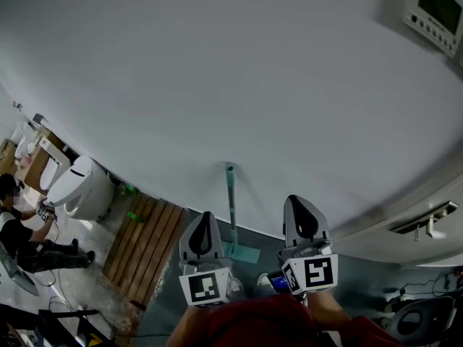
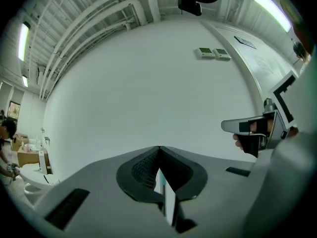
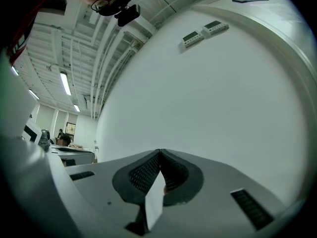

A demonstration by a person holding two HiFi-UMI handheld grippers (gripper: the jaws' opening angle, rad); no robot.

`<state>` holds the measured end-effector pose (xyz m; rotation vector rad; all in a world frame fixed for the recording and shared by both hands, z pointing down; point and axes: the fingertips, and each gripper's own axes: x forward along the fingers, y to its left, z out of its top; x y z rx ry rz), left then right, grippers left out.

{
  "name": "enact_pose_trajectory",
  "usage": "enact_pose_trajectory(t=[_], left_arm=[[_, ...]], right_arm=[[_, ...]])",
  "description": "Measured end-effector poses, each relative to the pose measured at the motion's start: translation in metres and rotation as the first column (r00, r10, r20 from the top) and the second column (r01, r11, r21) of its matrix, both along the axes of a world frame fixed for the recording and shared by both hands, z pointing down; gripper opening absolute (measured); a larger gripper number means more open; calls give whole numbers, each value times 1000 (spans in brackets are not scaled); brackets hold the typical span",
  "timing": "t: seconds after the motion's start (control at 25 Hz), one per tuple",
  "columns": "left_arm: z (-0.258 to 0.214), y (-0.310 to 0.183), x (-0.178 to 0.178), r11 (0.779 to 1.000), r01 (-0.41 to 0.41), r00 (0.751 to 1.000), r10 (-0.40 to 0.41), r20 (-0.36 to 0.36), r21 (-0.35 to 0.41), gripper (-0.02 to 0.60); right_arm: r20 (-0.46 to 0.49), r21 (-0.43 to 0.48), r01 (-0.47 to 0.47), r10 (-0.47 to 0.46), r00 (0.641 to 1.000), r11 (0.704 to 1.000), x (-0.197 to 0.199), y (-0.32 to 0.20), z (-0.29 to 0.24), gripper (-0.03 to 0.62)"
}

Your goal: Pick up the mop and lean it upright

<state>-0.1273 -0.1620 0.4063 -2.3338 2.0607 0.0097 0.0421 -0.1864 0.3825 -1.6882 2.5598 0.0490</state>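
Observation:
The mop stands upright against the white wall, its teal handle (image 1: 231,197) rising from a flat teal head (image 1: 244,252) on the dark floor. My left gripper (image 1: 205,219) is just left of the handle and apart from it, jaws shut with nothing between them. My right gripper (image 1: 302,204) is to the right of the mop, also shut and empty. In the left gripper view the jaw tips (image 2: 159,148) meet, and the right gripper (image 2: 255,129) with a hand on it shows at the right. In the right gripper view the tips (image 3: 160,151) touch in front of bare wall.
A white toilet (image 1: 81,186) stands at the left beside a wooden slatted board (image 1: 143,249) lying on the floor. A person (image 1: 18,231) crouches at the far left. A wall control panel (image 1: 435,9) is mounted at the upper right. Equipment lies at the lower right (image 1: 423,316).

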Motion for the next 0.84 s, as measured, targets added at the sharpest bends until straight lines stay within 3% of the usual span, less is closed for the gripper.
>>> enact_pose_trajectory(t=[0.84], left_arm=[[-5, 0, -7, 1000, 27, 1000, -27, 5, -16, 14]], right_arm=[[-5, 3, 19, -19, 1000, 1000, -5, 1, -2, 17]])
